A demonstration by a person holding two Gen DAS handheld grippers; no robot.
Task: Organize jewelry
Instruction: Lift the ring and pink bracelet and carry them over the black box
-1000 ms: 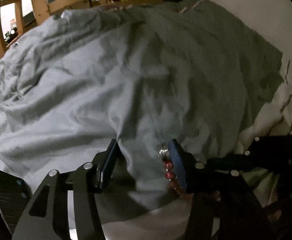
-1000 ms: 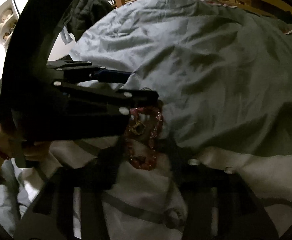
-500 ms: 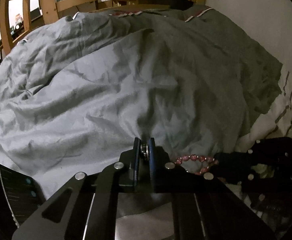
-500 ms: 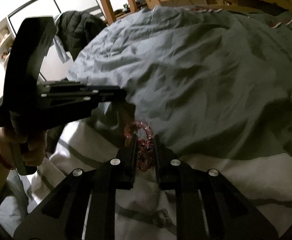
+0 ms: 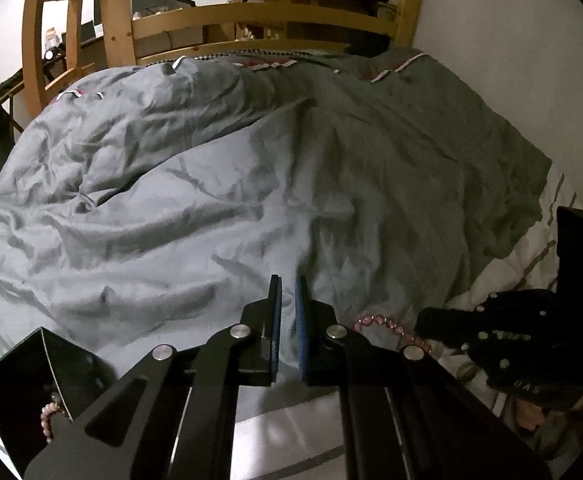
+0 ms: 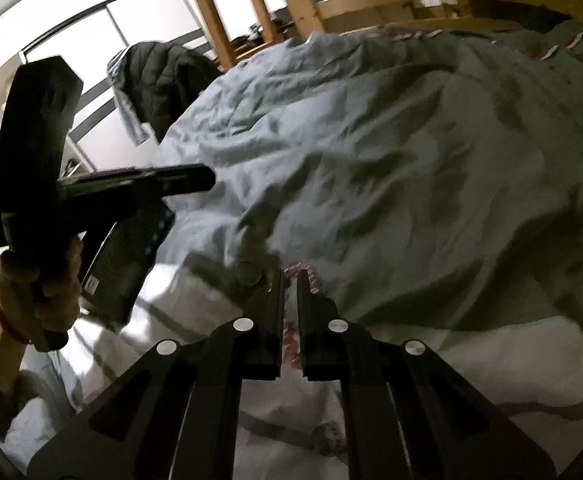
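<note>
Grey duvet (image 5: 219, 216), pink bead bracelet (image 5: 387, 326) crosswise

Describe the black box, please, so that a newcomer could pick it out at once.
Start from the grey duvet covering the bed. At its near edge, left of the left gripper, stands a black box. It alone is hard-edged and open, with a pale bead bracelet showing in its opening.
</note>
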